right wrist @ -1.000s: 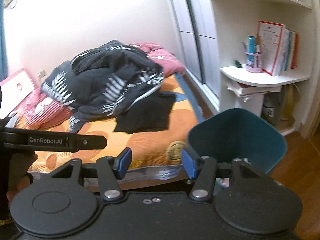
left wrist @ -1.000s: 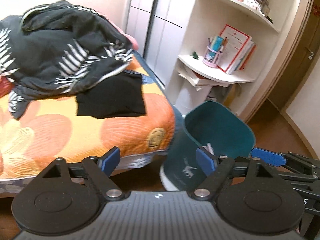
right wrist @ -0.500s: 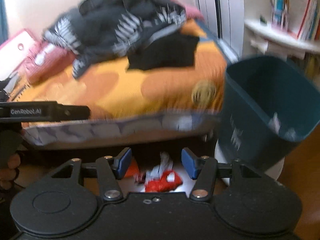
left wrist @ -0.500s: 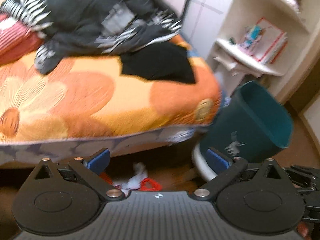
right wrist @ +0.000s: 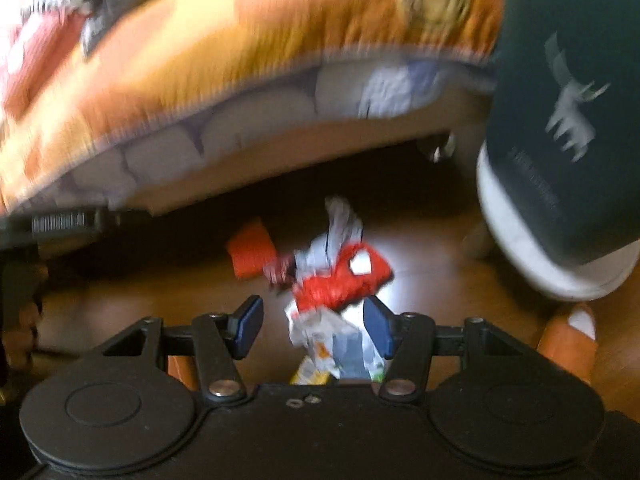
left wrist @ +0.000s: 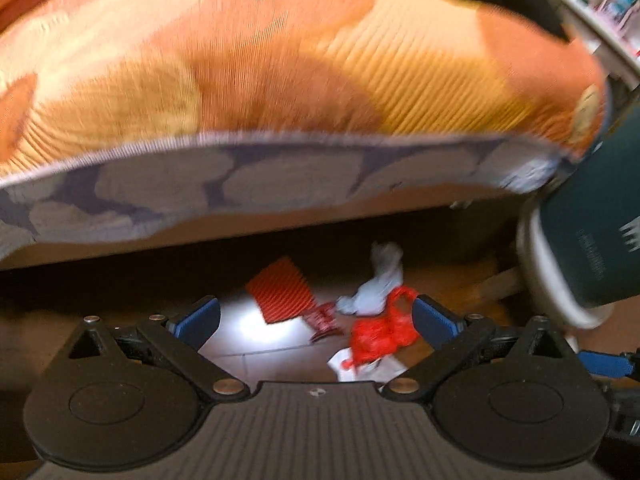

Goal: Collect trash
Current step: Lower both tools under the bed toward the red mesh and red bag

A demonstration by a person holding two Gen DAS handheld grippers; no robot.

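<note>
A heap of trash lies on the wooden floor by the bed's edge: a red plastic bag [left wrist: 380, 334], a grey-white crumpled wrapper [left wrist: 380, 280], a red ribbed sheet [left wrist: 280, 290] and white paper [left wrist: 362, 368]. The right wrist view shows the same red bag [right wrist: 344, 276], orange sheet [right wrist: 252, 254] and crumpled paper [right wrist: 324, 334]. A dark teal bin [left wrist: 592, 216] with a white base stands to the right, also in the right wrist view [right wrist: 560, 120]. My left gripper [left wrist: 316, 318] is open above the heap. My right gripper [right wrist: 312, 320] is open, with the paper between its fingers, apart from them.
The bed with an orange flowered cover [left wrist: 280, 60] overhangs the floor just behind the trash. A shelf [left wrist: 608, 4] with books is at the far right. An orange slipper [right wrist: 568, 340] lies right of my right gripper. The left gripper's handle [right wrist: 60, 222] shows at left.
Both grippers have tilted down and dropped from looking over the bed to looking at the floor. The trash heap now lies close in front of both. Both stay open.
</note>
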